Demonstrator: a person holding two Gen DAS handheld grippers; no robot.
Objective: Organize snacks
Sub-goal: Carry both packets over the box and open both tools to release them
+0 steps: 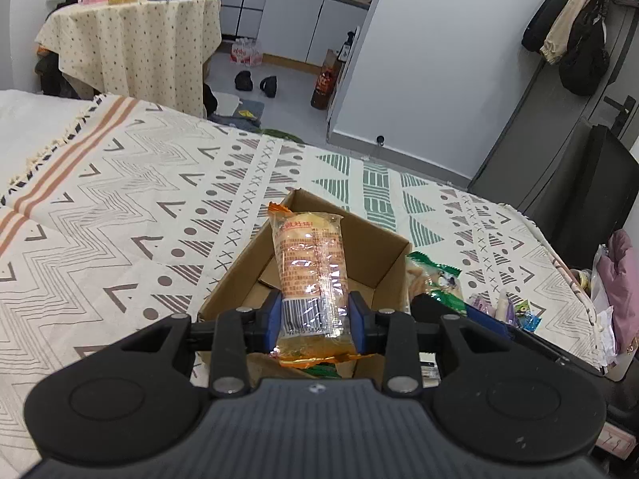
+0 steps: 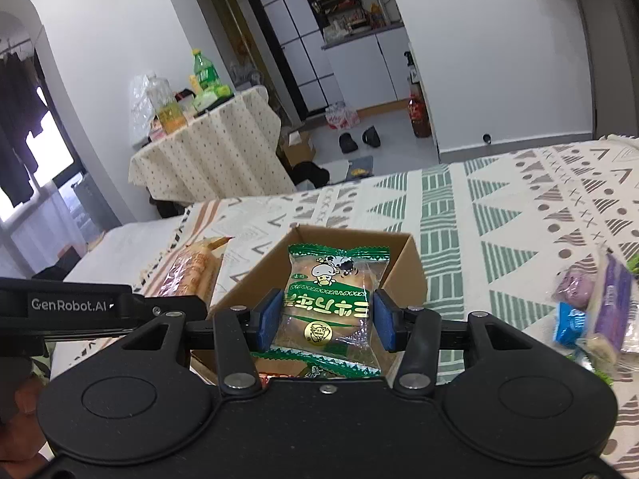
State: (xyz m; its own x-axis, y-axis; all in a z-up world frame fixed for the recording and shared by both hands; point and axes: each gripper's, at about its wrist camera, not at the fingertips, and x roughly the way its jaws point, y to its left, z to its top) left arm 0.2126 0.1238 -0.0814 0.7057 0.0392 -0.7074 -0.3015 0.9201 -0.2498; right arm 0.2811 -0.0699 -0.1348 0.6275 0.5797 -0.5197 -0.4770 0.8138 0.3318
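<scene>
Just beyond both grippers, over the cardboard box: left gripper clamped on orange snack pack, right gripper clamped on green snack pack, best lowered inside before letting go.

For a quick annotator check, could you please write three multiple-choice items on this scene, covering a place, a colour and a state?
1. What lies under both held snacks?
A. the cardboard box
B. a plastic basket
C. the bare floor

2. What colour is the wrapper trim of the snack in the right claw?
A. red
B. green
C. black

3. How is the left claw?
A. open and empty
B. shut on a snack
C. out of view

Answers:
1 A: the cardboard box sits open below both packets.
2 B: the green packet sits in the right claw.
3 B: the left claw pinches the orange packet.
</scene>
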